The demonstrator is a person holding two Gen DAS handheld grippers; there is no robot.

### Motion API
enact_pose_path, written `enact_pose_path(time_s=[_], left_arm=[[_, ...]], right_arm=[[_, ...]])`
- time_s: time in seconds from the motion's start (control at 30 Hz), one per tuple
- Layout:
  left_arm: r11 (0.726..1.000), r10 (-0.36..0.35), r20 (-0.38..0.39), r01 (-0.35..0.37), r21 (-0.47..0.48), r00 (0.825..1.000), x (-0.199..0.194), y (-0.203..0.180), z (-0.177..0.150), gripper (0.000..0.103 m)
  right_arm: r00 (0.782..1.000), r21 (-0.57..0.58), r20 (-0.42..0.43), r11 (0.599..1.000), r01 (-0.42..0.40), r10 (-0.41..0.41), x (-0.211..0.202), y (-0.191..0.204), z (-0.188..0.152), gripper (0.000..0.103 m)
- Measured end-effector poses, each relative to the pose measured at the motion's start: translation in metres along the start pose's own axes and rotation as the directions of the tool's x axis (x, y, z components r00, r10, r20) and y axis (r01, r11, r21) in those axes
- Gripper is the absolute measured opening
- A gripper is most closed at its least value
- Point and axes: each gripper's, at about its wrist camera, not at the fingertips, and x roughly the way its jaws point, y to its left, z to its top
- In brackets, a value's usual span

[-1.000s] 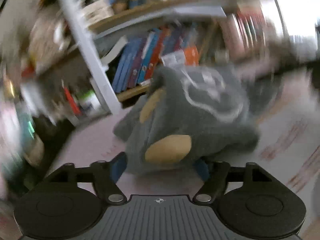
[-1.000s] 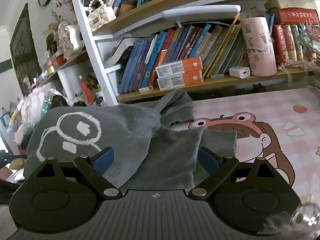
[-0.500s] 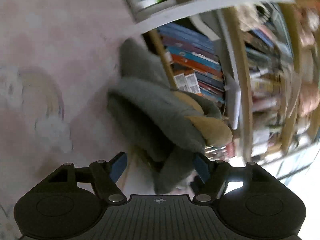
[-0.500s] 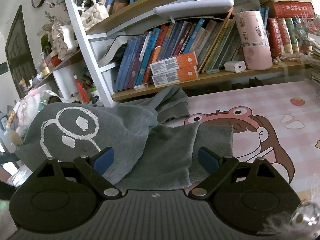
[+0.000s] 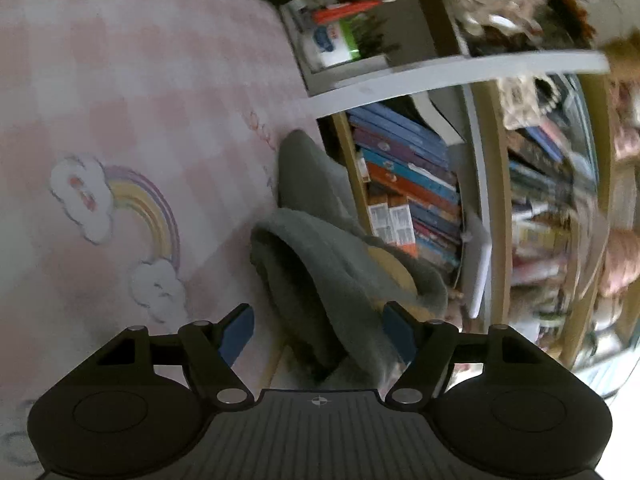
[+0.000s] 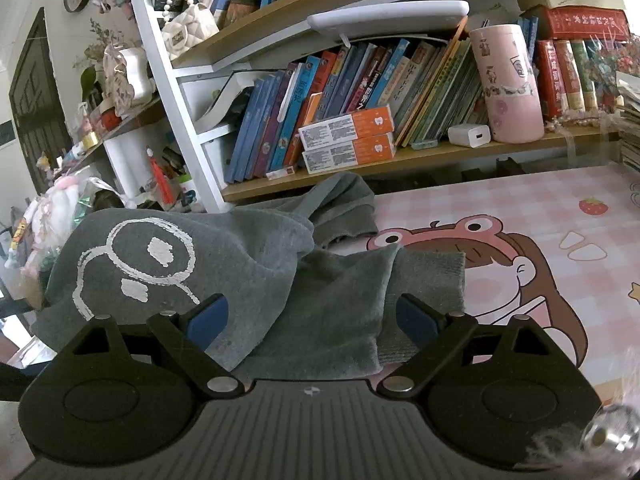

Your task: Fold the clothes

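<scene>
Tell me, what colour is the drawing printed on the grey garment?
White outlines on the grey garment; the drawing shows best in the right wrist view.

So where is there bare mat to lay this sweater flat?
Right of the grey sweater, the pink mat lies bare up to the bookshelf; left view shows bare mat around the rainbow print. Shelves are crowded.

Left gripper (image 5: 318,330) rolled sideways, jaws spread wide, blue fingertips (image 5: 236,334) well apart. Right gripper (image 6: 312,318) level and upright, jaws likewise spread wide, blue pads (image 6: 416,322) apart.
</scene>
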Motion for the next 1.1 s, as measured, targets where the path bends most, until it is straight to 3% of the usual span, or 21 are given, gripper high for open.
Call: enact_pose_path(time_s=[0.07,0.17,0.23,0.27,0.3,0.4,0.43,0.47,0.53,0.6,0.63,0.7,0.77,0.83,0.87,0.9,1.1], left_arm=[[0.999,-0.024,0.011,0.025,-0.042,1.000,0.017,0.004,0.001,0.068],[0.993,-0.075,0.068,0.080,-0.086,0.995,0.041,0.005,0.011,0.051],[0.986,-0.090,0.105,0.104,-0.132,0.990,0.057,0.006,0.020,0.045],[0.986,-0.081,0.111,0.096,-0.138,0.991,0.063,0.005,0.024,0.033],[0.991,-0.055,0.116,0.068,-0.111,0.992,0.069,0.000,0.028,0.019],[0.992,0.014,0.174,-0.036,0.122,0.985,0.073,-0.043,0.033,0.010],[0.962,0.006,0.233,-0.069,0.264,0.972,0.067,-0.068,0.028,0.010],[0.897,-0.026,0.307,-0.114,0.427,0.951,0.055,-0.097,0.017,0.010],[0.681,-0.140,0.455,-0.248,0.689,0.880,0.027,-0.142,-0.017,0.010],[0.520,-0.189,0.558,-0.400,0.755,0.808,0.005,-0.156,-0.038,0.012],[0.507,-0.143,0.600,-0.462,0.727,0.787,0.000,-0.153,-0.037,0.012],[0.516,0.040,0.639,-0.563,0.646,0.768,0.000,-0.131,-0.017,0.017],[0.572,0.257,0.587,-0.610,0.548,0.768,0.005,-0.099,0.011,0.017],[0.669,0.369,0.473,-0.582,0.462,0.800,0.004,-0.067,0.031,0.019],[0.721,0.350,0.449,-0.542,0.431,0.822,-0.002,-0.056,0.035,0.022],[0.752,0.325,0.445,-0.514,0.414,0.834,-0.007,-0.051,0.035,0.027],[0.753,0.301,0.449,-0.499,0.429,0.841,-0.005,-0.047,0.028,0.036]], right_arm=[[1.000,-0.002,0.004,1.000,0.000,0.000,-0.001,0.000,0.000,0.092],[1.000,-0.003,0.012,1.000,0.000,0.000,-0.002,0.000,0.002,0.092],[1.000,-0.005,0.017,1.000,0.005,-0.005,-0.003,-0.001,0.002,0.092],[1.000,-0.005,0.019,1.000,0.007,-0.007,-0.003,-0.001,0.002,0.092],[1.000,-0.006,0.022,1.000,0.009,-0.009,-0.003,-0.001,0.003,0.092],[1.000,-0.011,0.024,1.000,0.007,-0.007,-0.004,0.000,0.003,0.092],[1.000,-0.015,0.025,1.000,0.007,-0.007,-0.004,0.000,0.003,0.092],[1.000,-0.020,0.026,1.000,0.008,-0.007,-0.004,0.001,0.002,0.092],[1.000,-0.026,0.021,1.000,0.008,-0.007,-0.003,0.002,0.001,0.092],[1.000,-0.029,0.012,1.000,0.005,-0.005,-0.002,0.003,0.001,0.092],[1.000,-0.030,0.008,1.000,0.003,-0.003,-0.001,0.003,0.001,0.092],[1.000,-0.034,0.009,0.999,-0.004,0.004,-0.002,0.004,0.001,0.092],[1.000,-0.041,0.015,0.999,-0.007,0.008,-0.003,0.006,0.001,0.092],[1.000,-0.057,0.018,0.998,0.003,-0.002,-0.003,0.006,0.001,0.092],[1.000,-0.064,0.014,0.998,0.014,-0.013,-0.003,0.006,0.002,0.092],[1.000,-0.071,0.009,0.997,0.026,-0.025,-0.002,0.006,0.002,0.092],[0.990,-0.101,-0.067,0.988,0.119,-0.126,0.017,0.001,0.004,0.092]])
